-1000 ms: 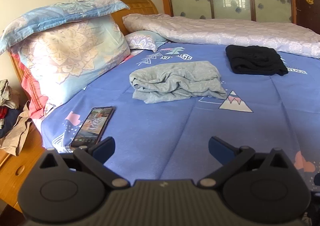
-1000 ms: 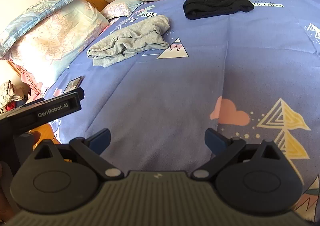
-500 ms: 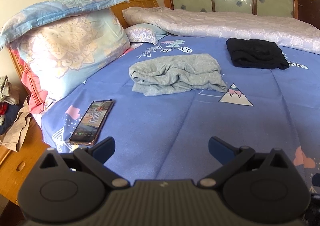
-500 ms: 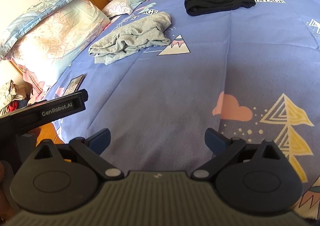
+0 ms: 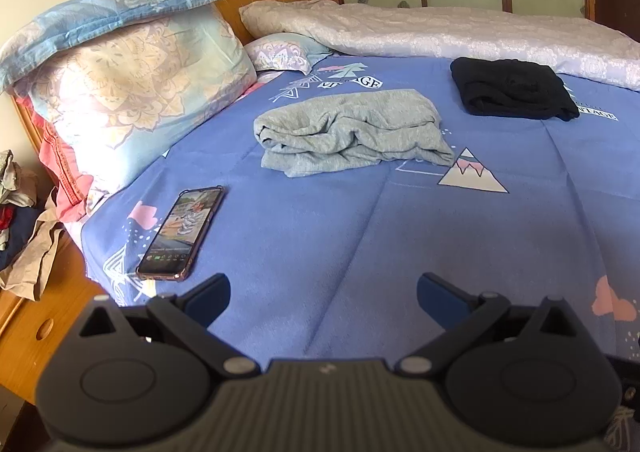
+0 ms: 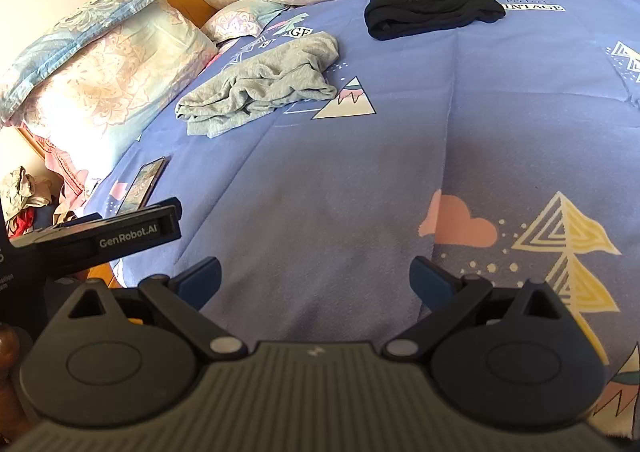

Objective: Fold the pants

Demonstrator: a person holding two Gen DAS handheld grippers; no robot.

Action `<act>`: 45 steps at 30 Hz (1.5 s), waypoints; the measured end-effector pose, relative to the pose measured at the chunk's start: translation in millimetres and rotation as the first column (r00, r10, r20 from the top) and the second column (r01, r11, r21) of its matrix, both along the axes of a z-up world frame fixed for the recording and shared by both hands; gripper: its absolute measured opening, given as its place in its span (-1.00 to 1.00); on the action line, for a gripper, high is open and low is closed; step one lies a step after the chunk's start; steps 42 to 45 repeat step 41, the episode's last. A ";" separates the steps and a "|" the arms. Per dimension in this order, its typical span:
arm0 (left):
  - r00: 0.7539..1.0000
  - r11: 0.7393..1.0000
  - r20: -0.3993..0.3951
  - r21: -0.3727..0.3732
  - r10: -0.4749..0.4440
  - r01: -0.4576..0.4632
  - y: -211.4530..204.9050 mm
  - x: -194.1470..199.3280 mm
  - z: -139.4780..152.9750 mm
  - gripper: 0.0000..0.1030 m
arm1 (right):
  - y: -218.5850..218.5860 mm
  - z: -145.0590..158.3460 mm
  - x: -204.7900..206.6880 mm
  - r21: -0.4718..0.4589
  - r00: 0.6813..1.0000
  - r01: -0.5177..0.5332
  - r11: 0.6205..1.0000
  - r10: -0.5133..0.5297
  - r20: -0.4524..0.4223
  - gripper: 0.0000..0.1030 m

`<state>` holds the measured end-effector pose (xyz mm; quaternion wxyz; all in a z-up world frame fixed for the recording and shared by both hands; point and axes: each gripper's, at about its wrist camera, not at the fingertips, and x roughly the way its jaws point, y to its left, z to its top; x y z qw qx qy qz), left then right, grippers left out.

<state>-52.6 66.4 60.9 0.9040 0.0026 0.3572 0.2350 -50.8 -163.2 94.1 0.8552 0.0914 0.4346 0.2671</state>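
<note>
Bed: we see a blue printed sheet (image 5: 360, 236) covering most of both views, with a pale quilt (image 5: 440, 31) bunched along the far side.
Pillows: a stack (image 5: 132, 83) leans on the wooden headboard at our left.
Grey pants: the bundle (image 5: 352, 131) lies loosely folded in the middle of the sheet, well ahead of both grippers — also visible from the right wrist (image 6: 260, 87).
Black garment: a folded dark pile (image 5: 512, 91) sits beyond the grey one, apart from it.
Left gripper: it (image 5: 322, 290) hovers over bare sheet, jaws spread wide, holding nothing.
Right gripper: it (image 6: 314, 276) is likewise released and empty above the sheet.
Phone: it (image 5: 182, 234) lies face up near the bed's left edge, just ahead of the left gripper.
Risk: we judge the phone the main hazard — a leftward sweep could nudge it off the edge.
Risk: soft, rumpled fabric may give us one layer only, so a lift could undo the fold instead of tidying it.
</note>
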 end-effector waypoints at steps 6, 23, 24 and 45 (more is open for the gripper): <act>1.000 1.000 -0.017 -0.022 -0.006 0.005 1.2 1.4 -1.9 1.00 | -0.7 1.6 -0.2 -0.001 1.000 0.003 1.000 -0.003 0.003 0.97; 0.998 0.998 -0.057 -0.067 -0.014 0.010 4.0 3.8 -6.6 1.00 | 1.3 4.0 -0.9 -0.002 1.000 0.005 1.000 -0.005 0.009 0.97; 0.998 0.998 -0.059 -0.068 -0.013 0.009 4.2 3.9 -6.8 1.00 | 1.4 4.0 -0.9 -0.001 1.000 0.005 1.000 -0.005 0.008 0.97; 0.996 0.986 -0.047 -0.153 -0.070 0.062 5.3 3.7 -7.6 1.00 | 3.3 3.0 -1.5 0.006 1.000 0.013 1.000 -0.013 0.008 0.97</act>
